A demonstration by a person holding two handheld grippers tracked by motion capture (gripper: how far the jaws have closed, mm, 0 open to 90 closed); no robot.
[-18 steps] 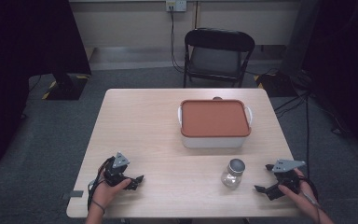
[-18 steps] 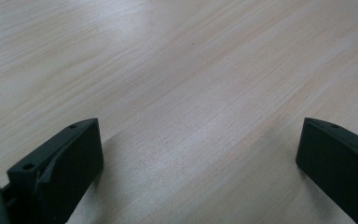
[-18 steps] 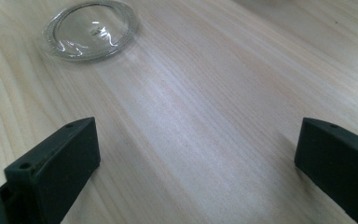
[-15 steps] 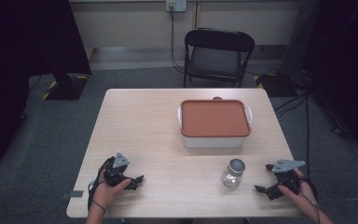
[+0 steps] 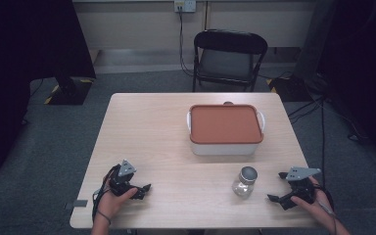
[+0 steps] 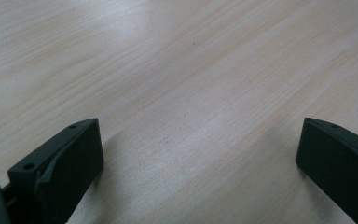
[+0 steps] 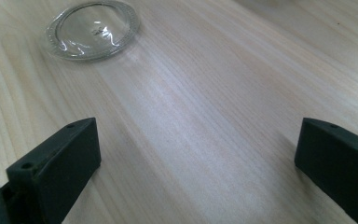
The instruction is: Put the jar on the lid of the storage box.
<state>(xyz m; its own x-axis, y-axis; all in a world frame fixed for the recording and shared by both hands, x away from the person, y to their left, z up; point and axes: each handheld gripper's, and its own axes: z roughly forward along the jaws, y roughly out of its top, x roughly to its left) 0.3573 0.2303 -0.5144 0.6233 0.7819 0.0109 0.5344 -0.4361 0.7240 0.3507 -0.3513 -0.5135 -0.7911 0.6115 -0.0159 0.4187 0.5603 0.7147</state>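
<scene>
The jaws of the right gripper are seen spread wide in the right gripper view, with nothing between them but bare wood; the jaws of the left gripper are likewise spread wide over bare wood in the left gripper view. Both grippers are held low over the near edge of the bench, the left one at the near left corner and the right one at the near right corner, well apart from each other. Each is gripped by a hand, the left hand and the right hand coming in from the bottom of the high view, and a cable is seen trailing from each gripper.

A small glass jar with a dark lid is stood upright on the bench, near the right gripper and on the side its jaws are pointed to, not touched by them. In the right gripper view the base of the jar is seen ahead of the jaws, towards the upper left.

Behind the jar, nearer the far edge, a white box is set, closed by a reddish-brown lid. A black folding chair is placed beyond the bench on the grey floor.
</scene>
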